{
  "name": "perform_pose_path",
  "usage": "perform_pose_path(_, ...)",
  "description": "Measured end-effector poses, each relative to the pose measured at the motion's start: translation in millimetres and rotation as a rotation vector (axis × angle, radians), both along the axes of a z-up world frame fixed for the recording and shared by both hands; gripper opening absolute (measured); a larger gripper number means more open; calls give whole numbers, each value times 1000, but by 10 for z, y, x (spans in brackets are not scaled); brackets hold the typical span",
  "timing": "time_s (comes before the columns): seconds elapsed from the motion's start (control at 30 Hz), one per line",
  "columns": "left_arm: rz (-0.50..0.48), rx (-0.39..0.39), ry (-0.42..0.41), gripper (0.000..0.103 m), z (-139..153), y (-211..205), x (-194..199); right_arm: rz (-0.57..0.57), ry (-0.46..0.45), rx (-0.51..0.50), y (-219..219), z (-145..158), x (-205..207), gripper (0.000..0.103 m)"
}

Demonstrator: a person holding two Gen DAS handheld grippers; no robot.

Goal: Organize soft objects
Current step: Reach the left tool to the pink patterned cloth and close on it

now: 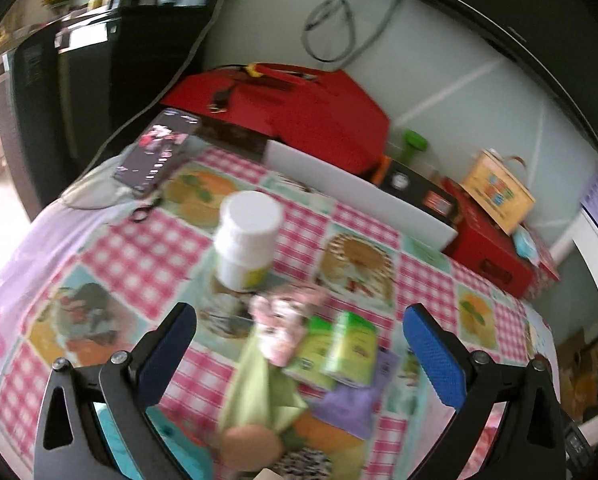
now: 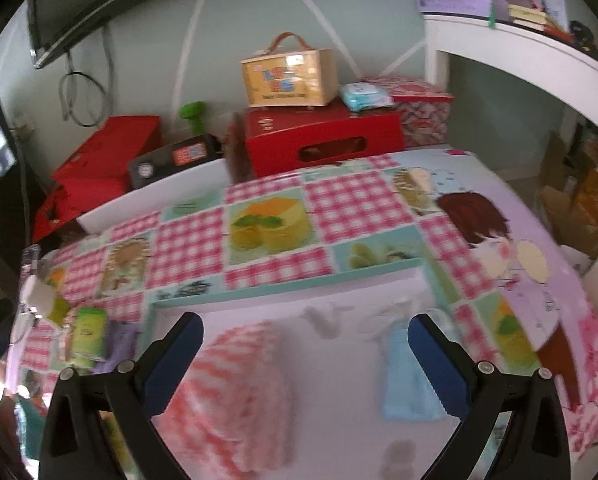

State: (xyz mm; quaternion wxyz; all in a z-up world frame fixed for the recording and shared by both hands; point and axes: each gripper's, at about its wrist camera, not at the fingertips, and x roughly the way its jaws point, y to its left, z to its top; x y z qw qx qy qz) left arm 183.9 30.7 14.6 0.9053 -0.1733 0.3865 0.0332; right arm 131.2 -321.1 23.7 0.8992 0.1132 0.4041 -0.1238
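Left tool [image 1: 299, 344] jaws wide, empty, above a pink plush toy [image 1: 281, 326] on a green cloth [image 1: 259, 392] on the checked table [image 1: 147, 256]. Right tool [image 2: 305, 354] also wide and empty over a pale teal-rimmed tray [image 2: 339, 276], which holds a pink-and-white fuzzy bundle [image 2: 235, 392] and a light blue cloth [image 2: 407, 380], probably the collection point.

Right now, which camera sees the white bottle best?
The left wrist view: the white bottle stands upright mid-table, whole, just beyond the open left gripper. The right wrist view catches only a blurry white bit at its far left edge.
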Motion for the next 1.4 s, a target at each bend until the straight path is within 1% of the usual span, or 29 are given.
perform_pose_path(0.17, 49, 4, -8, 103, -28, 207, 27, 105, -23, 47, 344, 8, 117, 103)
perform_pose_path(0.27, 45, 19, 3, 103, -54, 224, 62, 157, -29, 99, 576, -36, 201, 103)
perform_pose_path(0.33, 25, 29, 17, 103, -85, 195, 122, 199, -37, 129, 721, -65, 256, 103)
perform_pose_path(0.47, -35, 45, 85, 103, -158, 72, 250, 270, -49, 130, 984, -97, 354, 103)
perform_pose_path(0.57, -91, 74, 145, 103, -204, -60, 377, 313, -54, 137, 1140, -125, 435, 103)
perform_pose_path(0.63, -107, 78, 181, 103, -262, -111, 444, 335, -53, 162, 1212, -166, 489, 103)
perform_pose_path(0.73, -105, 67, 228, 103, -359, -129, 528, 369, -37, 193, 1306, -249, 558, 103)
perform_pose_path(0.8, -105, 58, 250, 103, -410, -135, 586, 384, -17, 183, 1367, -293, 590, 103)
perform_pose_path(0.9, -90, 61, 262, 103, -450, -120, 638, 387, 13, 142, 1446, -353, 634, 103)
perform_pose_path(0.97, -78, 65, 279, 103, -488, -107, 662, 386, 26, 135, 1468, -384, 658, 103)
perform_pose_path(1.03, -84, 50, 289, 103, -539, -92, 688, 385, 39, 137, 1490, -415, 689, 103)
perform_pose_path(1.2, -70, 21, 311, 103, -625, 12, 732, 396, 43, 105, 1599, -448, 740, 103)
perform_pose_path(1.33, -66, -4, 320, 102, -668, 81, 748, 419, 55, 121, 1702, -489, 807, 103)
perform_pose_path(1.4, -64, -2, 324, 102, -686, 99, 751, 432, 64, 108, 1769, -513, 841, 103)
